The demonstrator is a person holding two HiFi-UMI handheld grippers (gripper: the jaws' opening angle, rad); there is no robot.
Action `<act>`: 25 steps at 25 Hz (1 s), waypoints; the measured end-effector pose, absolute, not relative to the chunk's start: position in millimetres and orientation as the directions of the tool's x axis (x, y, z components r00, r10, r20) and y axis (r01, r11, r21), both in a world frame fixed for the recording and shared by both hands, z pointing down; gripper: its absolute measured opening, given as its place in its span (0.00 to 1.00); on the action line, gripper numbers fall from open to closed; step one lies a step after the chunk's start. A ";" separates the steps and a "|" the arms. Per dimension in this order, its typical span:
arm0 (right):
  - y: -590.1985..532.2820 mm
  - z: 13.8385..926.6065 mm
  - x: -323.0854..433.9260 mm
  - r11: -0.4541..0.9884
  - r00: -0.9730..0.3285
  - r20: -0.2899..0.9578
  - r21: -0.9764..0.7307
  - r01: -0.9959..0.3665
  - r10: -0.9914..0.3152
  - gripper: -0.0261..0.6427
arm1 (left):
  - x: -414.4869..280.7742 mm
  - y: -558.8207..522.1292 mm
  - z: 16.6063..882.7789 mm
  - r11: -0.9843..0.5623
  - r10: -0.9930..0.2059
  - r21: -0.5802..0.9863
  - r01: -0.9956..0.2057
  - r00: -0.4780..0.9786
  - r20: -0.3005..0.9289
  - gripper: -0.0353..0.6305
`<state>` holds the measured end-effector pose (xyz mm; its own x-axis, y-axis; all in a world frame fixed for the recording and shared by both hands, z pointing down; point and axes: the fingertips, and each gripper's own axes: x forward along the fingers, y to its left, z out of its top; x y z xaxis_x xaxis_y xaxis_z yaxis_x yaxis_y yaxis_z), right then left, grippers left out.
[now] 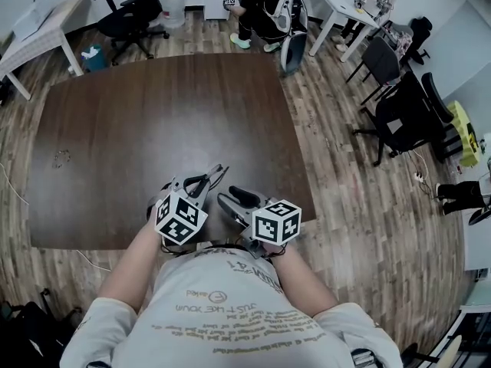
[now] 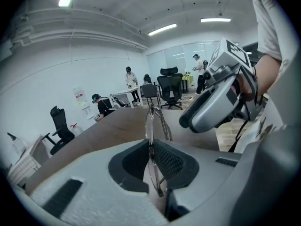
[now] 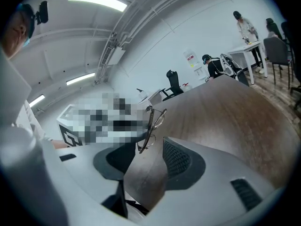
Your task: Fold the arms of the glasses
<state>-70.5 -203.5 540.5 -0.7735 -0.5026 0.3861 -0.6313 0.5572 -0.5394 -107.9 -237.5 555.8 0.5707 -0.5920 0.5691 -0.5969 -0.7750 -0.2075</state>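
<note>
Thin wire-framed glasses (image 1: 209,179) hang just above the dark brown table (image 1: 153,121) near its front edge. My left gripper (image 1: 201,187) is shut on them. In the left gripper view the frame (image 2: 153,121) stands upright and edge-on, pinched between the two pads (image 2: 172,162), its arms running forward. My right gripper (image 1: 235,201) is close beside it on the right, jaws wide open with nothing between them. The right gripper view shows the glasses (image 3: 153,122) just beyond its open jaws (image 3: 143,163), in front of the left gripper. The left gripper view has the right gripper's body (image 2: 214,108) at its right.
A small pale mark or object (image 1: 61,158) lies at the table's left. Office chairs (image 1: 399,113), white desks (image 1: 337,6) and a crouching person (image 1: 261,10) are on the wood floor beyond the far edge. The table's front edge runs right under my grippers.
</note>
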 end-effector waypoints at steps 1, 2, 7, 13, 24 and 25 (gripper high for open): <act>-203.5 539.7 -69.2 0.550 -0.769 0.383 -0.542 -0.636 -0.512 0.30 | -112.9 -239.4 558.3 -0.764 -0.608 -0.237 -0.601 0.546 0.576 0.12; -203.5 538.6 -67.3 0.543 -0.764 0.379 -0.543 -0.641 -0.522 0.28 | -116.9 -241.0 561.0 -0.753 -0.624 -0.268 -0.601 0.522 0.582 0.12; -197.2 533.9 -63.7 0.549 -0.771 0.368 -0.547 -0.632 -0.520 0.09 | -128.0 -247.9 578.9 -0.709 -0.693 -0.476 -0.520 0.394 0.603 0.12; -194.5 535.5 -61.2 0.550 -0.755 0.397 -0.520 -0.654 -0.522 0.08 | -138.3 -253.4 615.8 -0.667 -0.744 -0.660 -0.345 0.256 0.617 0.12; -182.3 547.8 -38.4 0.516 -0.726 0.438 -0.513 -0.686 -0.530 0.08 | -155.6 -266.0 667.8 -0.622 -0.779 -0.751 -0.222 0.079 0.621 0.12; -182.0 548.6 -36.8 0.512 -0.725 0.437 -0.516 -0.687 -0.532 0.08 | -155.2 -267.1 669.6 -0.620 -0.781 -0.754 -0.218 0.073 0.621 0.12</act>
